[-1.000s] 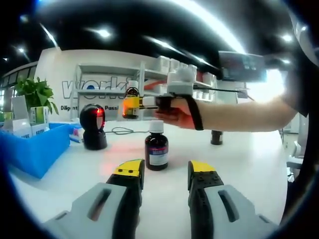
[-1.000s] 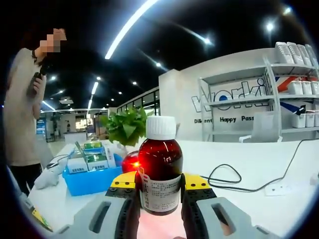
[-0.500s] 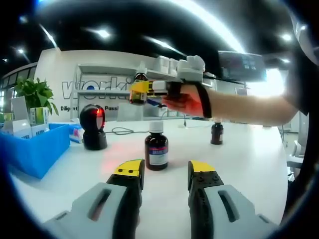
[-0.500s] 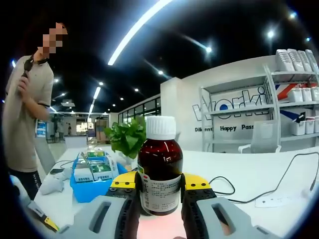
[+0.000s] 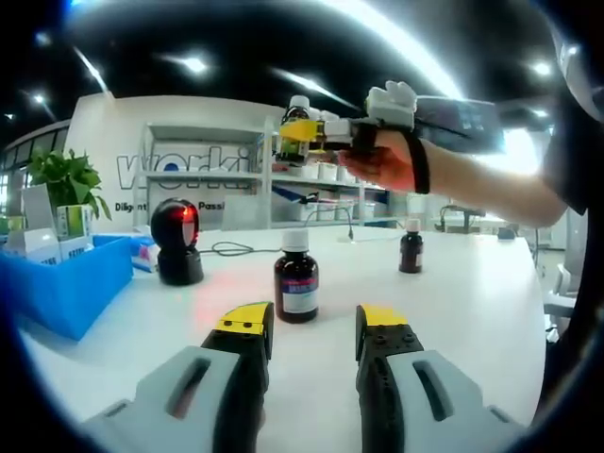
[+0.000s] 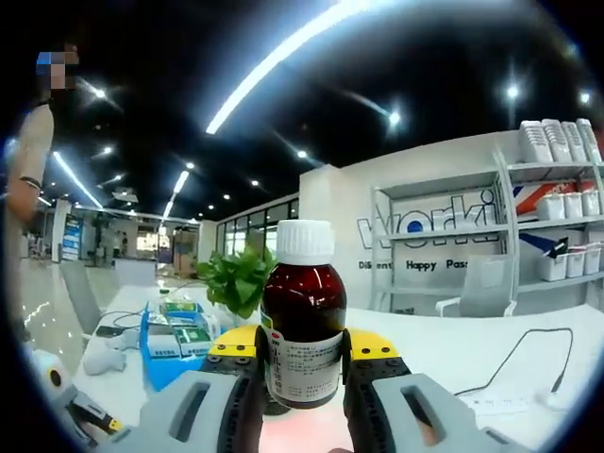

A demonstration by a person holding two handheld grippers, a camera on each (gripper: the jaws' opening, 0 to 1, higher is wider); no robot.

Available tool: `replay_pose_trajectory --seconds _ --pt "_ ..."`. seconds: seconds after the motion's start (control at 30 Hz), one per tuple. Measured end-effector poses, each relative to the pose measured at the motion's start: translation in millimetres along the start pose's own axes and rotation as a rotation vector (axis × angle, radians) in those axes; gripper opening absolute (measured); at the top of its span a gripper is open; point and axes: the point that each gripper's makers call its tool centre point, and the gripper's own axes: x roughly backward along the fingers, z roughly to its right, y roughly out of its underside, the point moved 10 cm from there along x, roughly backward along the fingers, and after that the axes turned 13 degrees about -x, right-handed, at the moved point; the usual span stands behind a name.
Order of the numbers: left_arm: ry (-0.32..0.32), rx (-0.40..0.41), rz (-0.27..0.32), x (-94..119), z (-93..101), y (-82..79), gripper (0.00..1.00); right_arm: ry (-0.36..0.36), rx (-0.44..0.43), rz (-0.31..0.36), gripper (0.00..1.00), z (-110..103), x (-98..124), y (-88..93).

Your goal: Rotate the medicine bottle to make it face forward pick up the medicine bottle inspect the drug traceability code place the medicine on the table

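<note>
High above the table [image 5: 491, 311], right tool [image 6: 302, 351] clamps the brown medicine bottle [image 6: 302, 326] upright; left tool [image 5: 314, 326] released, low, a second bottle [image 5: 296, 276] standing just ahead.

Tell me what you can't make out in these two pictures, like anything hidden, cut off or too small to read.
- Print on the held bottle's label, right gripper view: too small and blurred; no traceability code can be read.
- Lower edge of that label, right gripper view: hidden behind the right gripper.
- Label on the table bottle, left gripper view: too small to read.
- Small far bottle, left gripper view: too distant for detail.
- Blue bin, left gripper view: cut off by the picture's edge.
</note>
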Motion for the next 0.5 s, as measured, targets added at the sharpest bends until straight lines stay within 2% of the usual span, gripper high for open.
replay_pose_trajectory --seconds 0.2,0.5 --pt "-0.002 -0.005 0.001 0 -0.5 0.2 0.26 0.025 0.018 0.014 0.27 3 23 -10.2" --pt "-0.004 -0.013 -0.002 0 -0.3 0.8 0.26 0.074 0.022 0.012 0.27 12 57 -4.3"
